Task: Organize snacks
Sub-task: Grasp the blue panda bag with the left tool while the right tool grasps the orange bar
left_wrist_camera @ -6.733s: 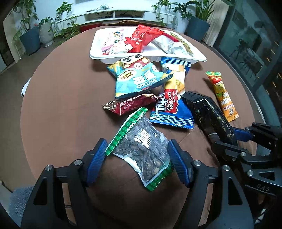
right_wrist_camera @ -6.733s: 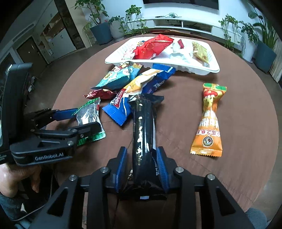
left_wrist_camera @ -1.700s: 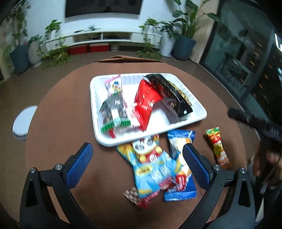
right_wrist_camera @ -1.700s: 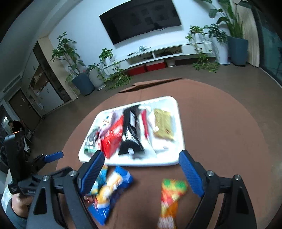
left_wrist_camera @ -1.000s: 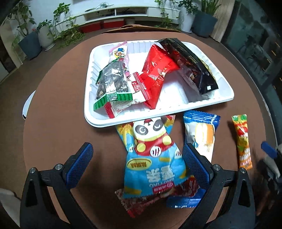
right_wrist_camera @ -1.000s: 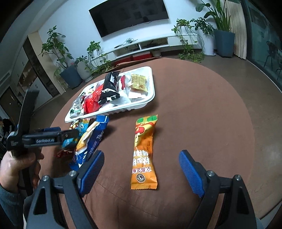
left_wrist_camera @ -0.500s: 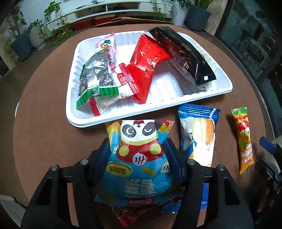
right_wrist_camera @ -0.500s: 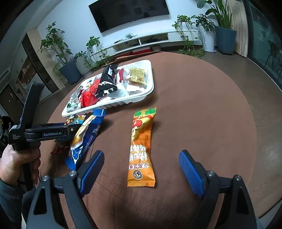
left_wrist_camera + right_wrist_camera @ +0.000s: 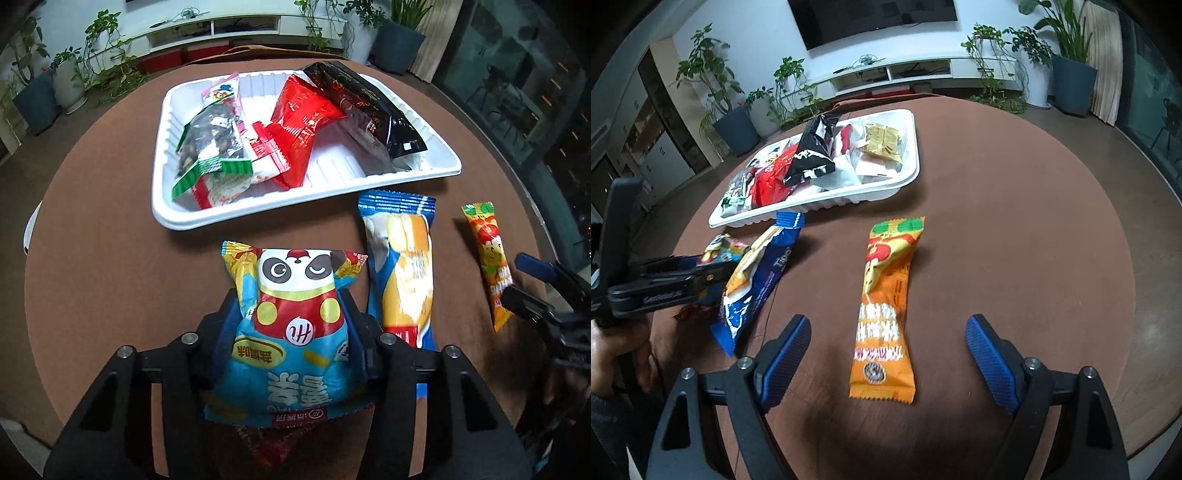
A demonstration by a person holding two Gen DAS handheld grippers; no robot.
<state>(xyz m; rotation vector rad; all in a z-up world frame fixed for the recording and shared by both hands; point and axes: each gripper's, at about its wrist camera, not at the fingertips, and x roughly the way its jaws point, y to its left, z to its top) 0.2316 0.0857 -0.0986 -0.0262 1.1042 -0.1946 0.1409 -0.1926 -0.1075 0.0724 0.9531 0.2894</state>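
My left gripper (image 9: 291,325) is shut on the blue panda snack bag (image 9: 291,332) and holds it just above the brown round table, in front of the white tray (image 9: 192,218). The tray holds a seed pack (image 9: 210,147), a red pack (image 9: 303,122) and a black pack (image 9: 365,107). My right gripper (image 9: 890,362) is open, its fingers on either side of the lower end of the orange snack bar (image 9: 886,306), which lies flat on the table. A blue Tipo pack (image 9: 757,280) lies left of the orange bar and also shows in the left wrist view (image 9: 402,273).
A dark red packet (image 9: 273,446) lies under the panda bag. The tray also shows in the right wrist view (image 9: 871,192) at the back left with a yellow pack (image 9: 882,144). The table edge (image 9: 1145,369) curves close on the right. Plants and a TV shelf stand beyond.
My left gripper has closed on the panda bag and lifted it slightly. My right gripper has moved down and forward around the orange bar, still open.
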